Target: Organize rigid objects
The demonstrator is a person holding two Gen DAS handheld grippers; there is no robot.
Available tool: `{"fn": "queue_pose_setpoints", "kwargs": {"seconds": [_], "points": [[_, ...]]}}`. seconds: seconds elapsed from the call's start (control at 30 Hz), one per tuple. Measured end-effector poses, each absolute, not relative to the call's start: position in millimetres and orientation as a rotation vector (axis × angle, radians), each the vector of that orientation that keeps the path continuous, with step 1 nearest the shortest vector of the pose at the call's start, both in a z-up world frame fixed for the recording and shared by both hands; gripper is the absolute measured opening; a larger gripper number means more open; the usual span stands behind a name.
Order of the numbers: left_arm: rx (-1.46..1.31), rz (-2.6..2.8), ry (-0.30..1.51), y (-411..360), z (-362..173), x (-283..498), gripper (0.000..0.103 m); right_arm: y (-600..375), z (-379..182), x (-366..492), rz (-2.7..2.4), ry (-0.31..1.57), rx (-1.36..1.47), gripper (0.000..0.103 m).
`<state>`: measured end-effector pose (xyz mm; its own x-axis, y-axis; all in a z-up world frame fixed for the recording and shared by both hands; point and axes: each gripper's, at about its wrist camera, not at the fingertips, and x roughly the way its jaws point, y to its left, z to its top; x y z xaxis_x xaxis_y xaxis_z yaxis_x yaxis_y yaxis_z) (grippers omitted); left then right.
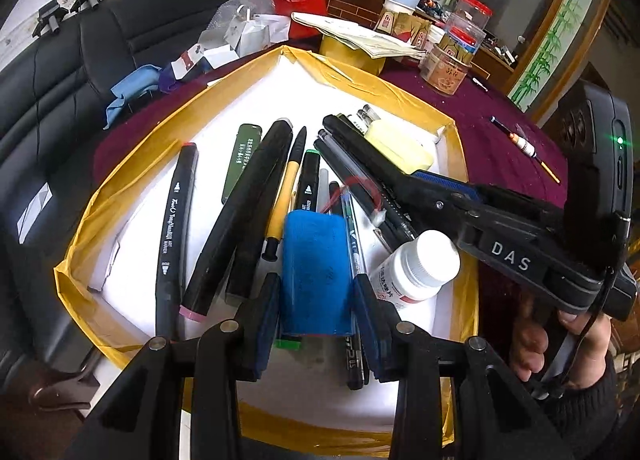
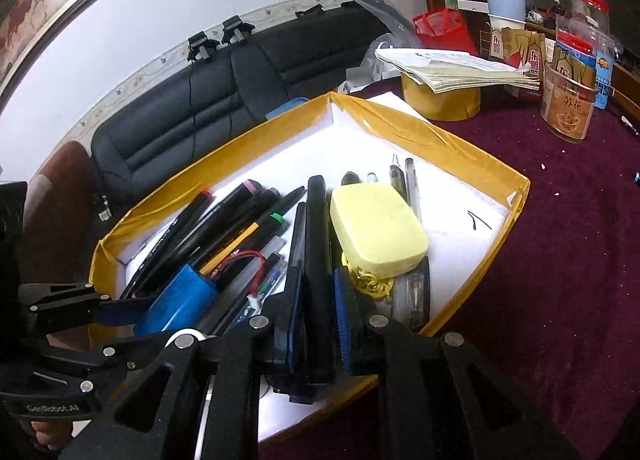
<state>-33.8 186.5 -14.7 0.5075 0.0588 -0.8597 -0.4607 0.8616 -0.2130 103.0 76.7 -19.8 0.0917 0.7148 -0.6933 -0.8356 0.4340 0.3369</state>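
Observation:
A white tray with a yellow-taped rim (image 1: 120,188) (image 2: 460,140) holds several markers and pens, a yellow block (image 2: 376,228) and a white pill bottle (image 1: 416,268). My left gripper (image 1: 316,280) points down into the tray's near end. Its blue pads lie against both sides of a blue battery pack (image 1: 316,272) (image 2: 180,300) that rests on the pens. My right gripper (image 2: 318,274) (image 1: 416,176) reaches in from the right. Between its narrow jaws lies a long black bar (image 2: 320,228), with the pads against its sides.
The tray sits on a maroon tablecloth (image 2: 540,260). A loose pen (image 1: 524,148) lies to the tray's right. Jars (image 2: 568,100), drink cartons and a yellow tape roll under papers (image 2: 444,96) stand behind. A black sofa (image 2: 192,120) runs along the left.

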Motion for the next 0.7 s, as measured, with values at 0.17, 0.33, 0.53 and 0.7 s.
{"fn": "queue_pose_setpoints", "kwargs": {"seconds": [0.17,0.33,0.53,0.7], "points": [[-0.458,0.366,0.902,187.3,-6.6,-50.9,0.08,64.3,-16.0,108.6,1.218,0.917,-0.017,0.05],[-0.478,0.434,0.843,182.3,0.6,-63.1,0.084,54.9,-5.1,112.0,1.216,0.887,0.035,0.05],[-0.408,0.513,0.803,164.1,14.9,-74.1,0.095,33.3,28.5,91.2,1.134,0.842,0.006,0.082],[-0.358,0.515,0.807,151.9,17.4,-77.7,0.096,15.3,28.8,61.2,1.081,0.869,-0.016,0.087]]}}
